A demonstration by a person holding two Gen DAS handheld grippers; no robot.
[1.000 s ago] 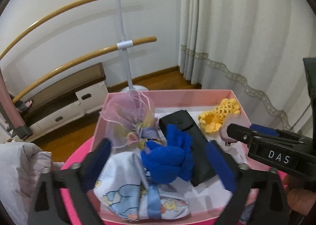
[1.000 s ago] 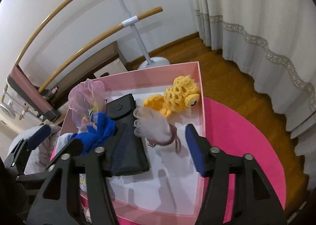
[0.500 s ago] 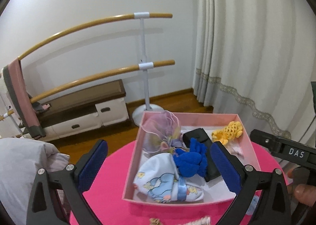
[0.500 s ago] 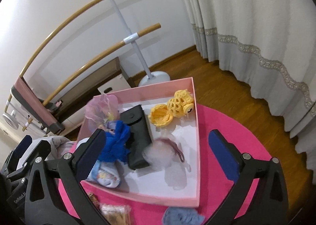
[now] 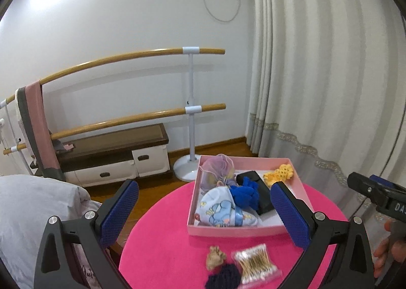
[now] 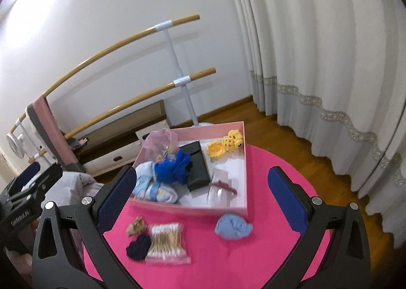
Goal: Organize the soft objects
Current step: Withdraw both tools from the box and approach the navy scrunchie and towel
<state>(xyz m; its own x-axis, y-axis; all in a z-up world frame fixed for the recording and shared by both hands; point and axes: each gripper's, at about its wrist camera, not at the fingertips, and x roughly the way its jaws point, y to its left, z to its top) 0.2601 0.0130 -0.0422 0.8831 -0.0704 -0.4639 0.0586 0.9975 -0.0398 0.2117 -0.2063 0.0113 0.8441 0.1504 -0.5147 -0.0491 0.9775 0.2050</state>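
Note:
A pink box [image 5: 238, 231] [image 6: 190, 209] stands on a round pink table [image 5: 167, 251] [image 6: 228, 258]. It holds a blue cloth [image 5: 244, 193] [image 6: 172, 168], a printed pouch [image 5: 218, 209], a sheer pink bag [image 5: 218, 166], a black case [image 6: 196, 164], a yellow crochet toy [image 5: 279, 173] [image 6: 227, 143] and a clear bag [image 6: 219, 191]. In front of the box lie a light blue cloth [image 6: 233, 228], cotton swabs [image 5: 256, 262] [image 6: 167, 242], a dark blue piece [image 5: 224, 277] [image 6: 138, 245] and a tan piece [image 5: 215, 257] [image 6: 137, 225]. My left gripper [image 5: 204, 215] and right gripper [image 6: 201, 200] are open, empty, held back above the table.
A ballet barre stand [image 5: 190, 116] and a low wooden bench with drawers [image 5: 114, 154] stand behind the table. White curtains [image 5: 330, 86] hang at the right. A grey cushion [image 5: 30, 213] lies at the left. Wooden floor surrounds the table.
Both grippers have pulled back and up from the box, empty. The clear bag now lies in the box. The loose items on the table front have come into view.

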